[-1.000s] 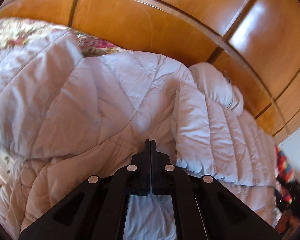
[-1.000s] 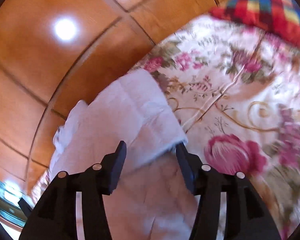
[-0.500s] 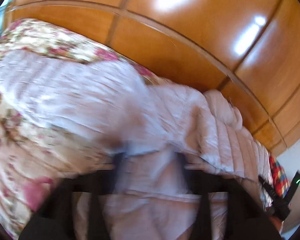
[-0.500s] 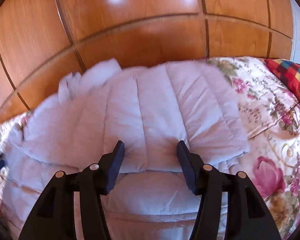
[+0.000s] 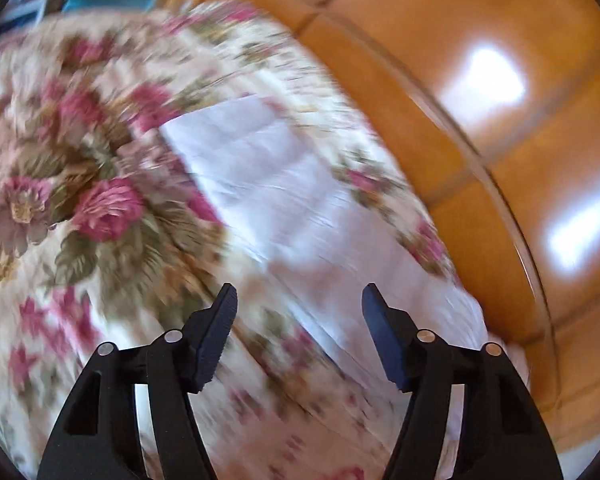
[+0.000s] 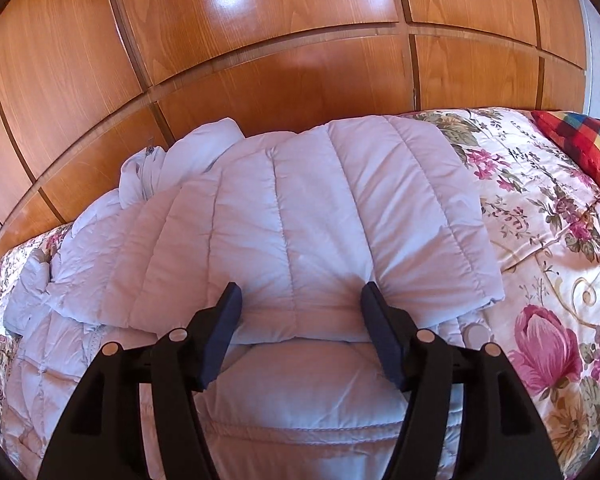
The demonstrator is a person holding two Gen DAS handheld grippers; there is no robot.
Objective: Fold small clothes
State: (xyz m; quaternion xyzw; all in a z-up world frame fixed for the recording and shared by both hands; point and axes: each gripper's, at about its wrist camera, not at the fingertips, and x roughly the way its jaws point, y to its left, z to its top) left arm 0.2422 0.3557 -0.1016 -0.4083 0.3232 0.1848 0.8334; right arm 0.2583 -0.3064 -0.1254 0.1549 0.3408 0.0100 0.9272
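A pale lilac quilted puffer jacket [image 6: 300, 216] lies on the floral bedspread [image 6: 548, 208], one sleeve folded across its body. My right gripper [image 6: 300, 300] is open, its jaws either side of the folded sleeve's near edge, holding nothing. In the blurred left wrist view, part of the jacket [image 5: 268, 176] stretches away across the bedspread [image 5: 80, 160]. My left gripper [image 5: 299, 302] is open and empty above the jacket's edge.
A glossy wooden wardrobe [image 6: 260, 40] runs close behind the bed and also shows in the left wrist view [image 5: 480, 80]. A red plaid cushion [image 6: 580, 140] lies at the bed's far right.
My left gripper has opened, let go of the jacket and swung left over the bedspread. My right gripper stayed open and now points squarely at the folded sleeve.
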